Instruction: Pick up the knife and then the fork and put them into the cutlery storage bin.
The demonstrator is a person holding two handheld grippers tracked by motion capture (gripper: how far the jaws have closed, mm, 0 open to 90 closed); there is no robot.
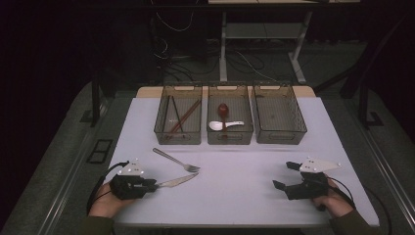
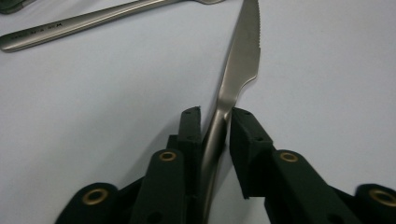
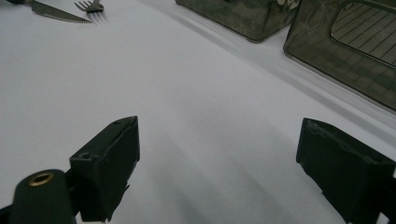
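Observation:
A steel table knife [image 1: 178, 180] lies on the white table [image 1: 235, 196] at the front left, its blade pointing right. My left gripper [image 1: 154, 185] is shut on its handle. In the left gripper view the two black jaws press the handle from both sides at the gripper [image 2: 215, 116], and the serrated knife blade [image 2: 243, 56] runs away ahead. A steel fork [image 1: 176, 160] lies just beyond the knife, with its handle [image 2: 84, 21] at the upper left. My right gripper [image 1: 286, 175] rests at the front right, open and holding nothing, over bare table [image 3: 219, 140].
Three dark see-through bins stand in a row at the back. The left bin [image 1: 159, 128] holds chopsticks, the middle bin [image 1: 230, 138] holds a red spoon and a white spoon, and the right bin [image 1: 299, 128] looks empty. The right gripper view shows the knife tip [image 3: 56, 14] and two bins [image 3: 355, 51].

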